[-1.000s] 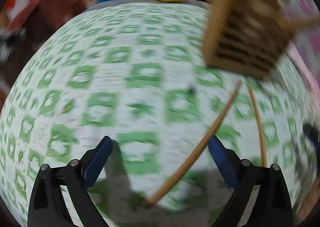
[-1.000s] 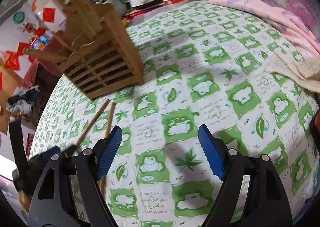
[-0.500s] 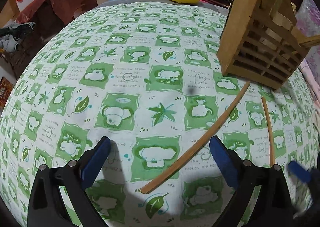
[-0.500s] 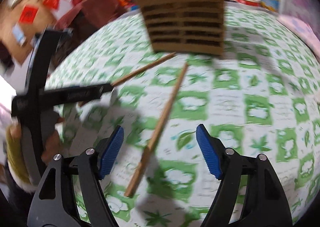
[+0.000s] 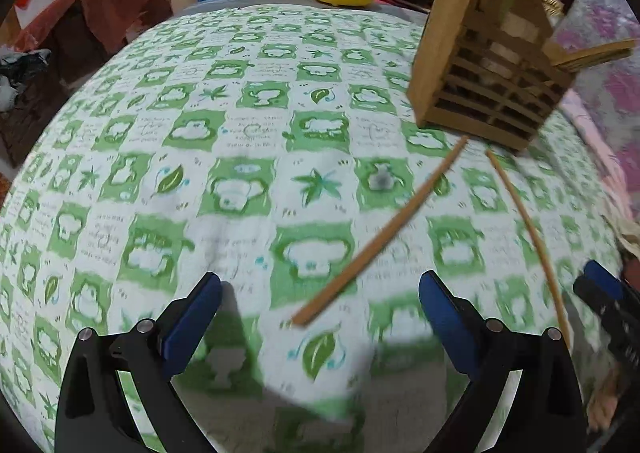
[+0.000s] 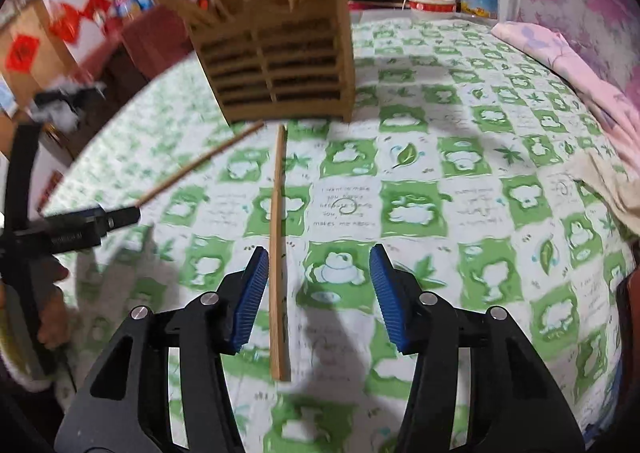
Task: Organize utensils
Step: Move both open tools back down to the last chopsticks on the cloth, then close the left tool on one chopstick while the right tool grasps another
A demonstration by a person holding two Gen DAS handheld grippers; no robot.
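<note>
I am hovering my right gripper (image 6: pixel 316 293) over a thin wooden chopstick (image 6: pixel 277 253) that is lying flat on the green-and-white patterned tablecloth (image 6: pixel 460 213). My right jaws have just been closing in, yet they are still standing apart: the chopstick is lying between the blue pads, close to the left pad, and I cannot tell whether that pad is touching it; the other pad is well clear. The stick's far end is pointing at the slatted wooden utensil holder (image 6: pixel 280 65), which is standing on the cloth with several wooden sticks already poking out of its top.

My left gripper (image 5: pixel 320 317) is hanging with its jaws wide apart and gripping nothing. A second thin wooden chopstick (image 5: pixel 380 237) is lying slantwise on the cloth, its near end between my left pads and its far end just short of the holder (image 5: pixel 480 93). The first chopstick (image 5: pixel 528 241) is lying to its right, running toward the blue tip of my right gripper (image 5: pixel 600 285) at the picture's edge.
</note>
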